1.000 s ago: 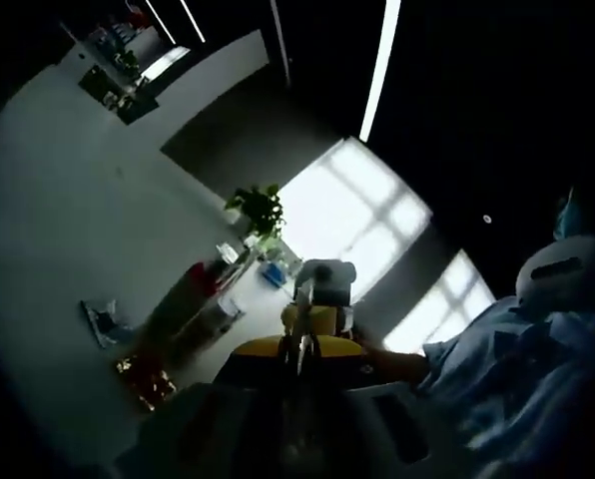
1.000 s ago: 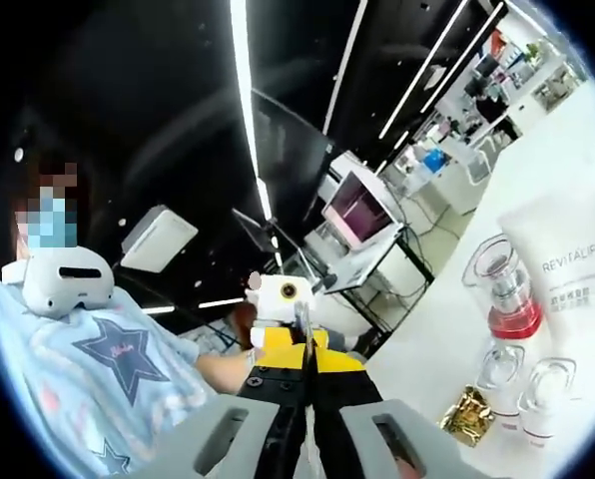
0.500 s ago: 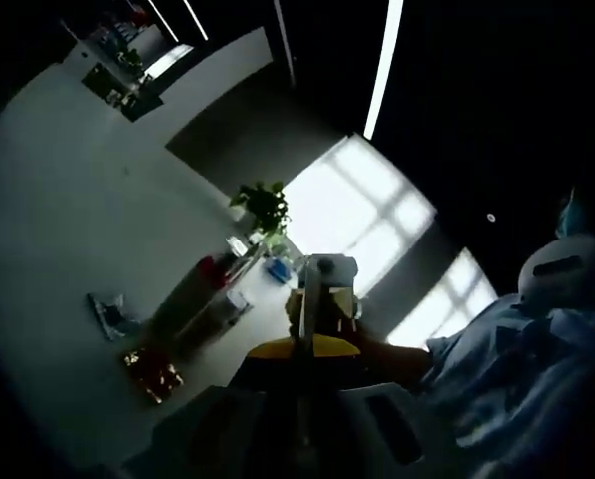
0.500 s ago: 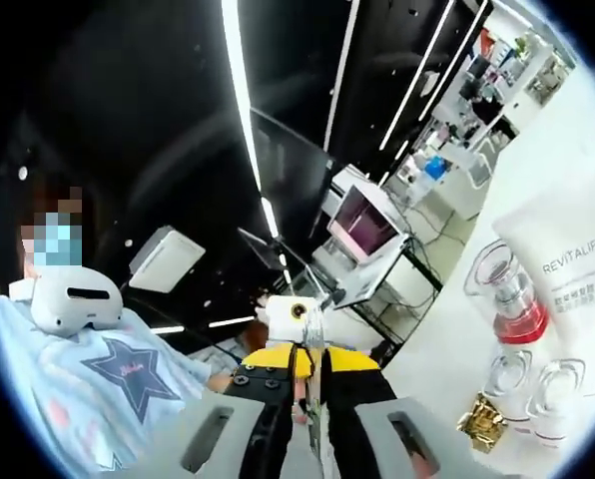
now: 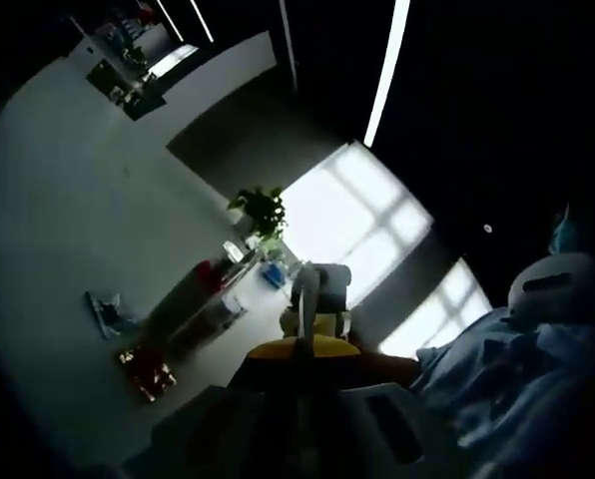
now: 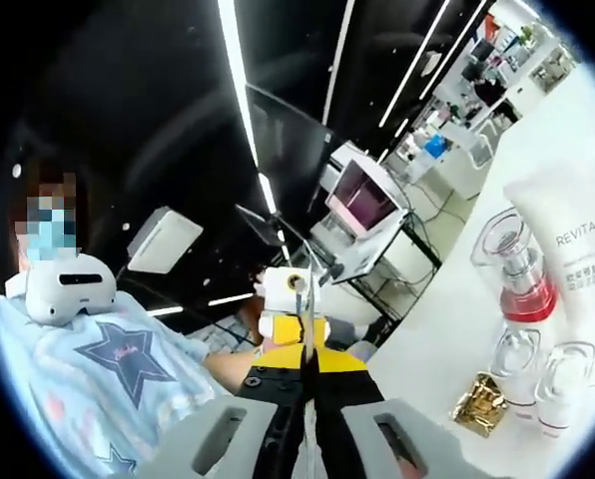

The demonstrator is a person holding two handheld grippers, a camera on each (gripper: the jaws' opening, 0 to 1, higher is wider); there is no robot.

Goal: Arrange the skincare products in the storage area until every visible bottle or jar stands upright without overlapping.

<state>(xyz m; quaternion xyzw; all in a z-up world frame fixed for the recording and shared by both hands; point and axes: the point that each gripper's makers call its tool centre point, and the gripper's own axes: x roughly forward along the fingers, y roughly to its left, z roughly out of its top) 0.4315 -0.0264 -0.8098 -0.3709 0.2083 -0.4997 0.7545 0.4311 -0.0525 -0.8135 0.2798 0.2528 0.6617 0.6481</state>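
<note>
Right claw [image 6: 307, 394]: light grey moulded jaw bases with oval slots at 6 o'clock, black centre block with small round screws, yellow band above it. Left claw [image 5: 299, 399]: same build, seen dark and underexposed, yellow band across the black body. Person's pale blue short-sleeved shirt [image 6: 98, 384] has a big navy star print on the chest plus smaller stars. White headset with dark slot [image 6: 70, 286] hangs at the neck. Light blue face mask [image 6: 46, 239] worn.
</note>
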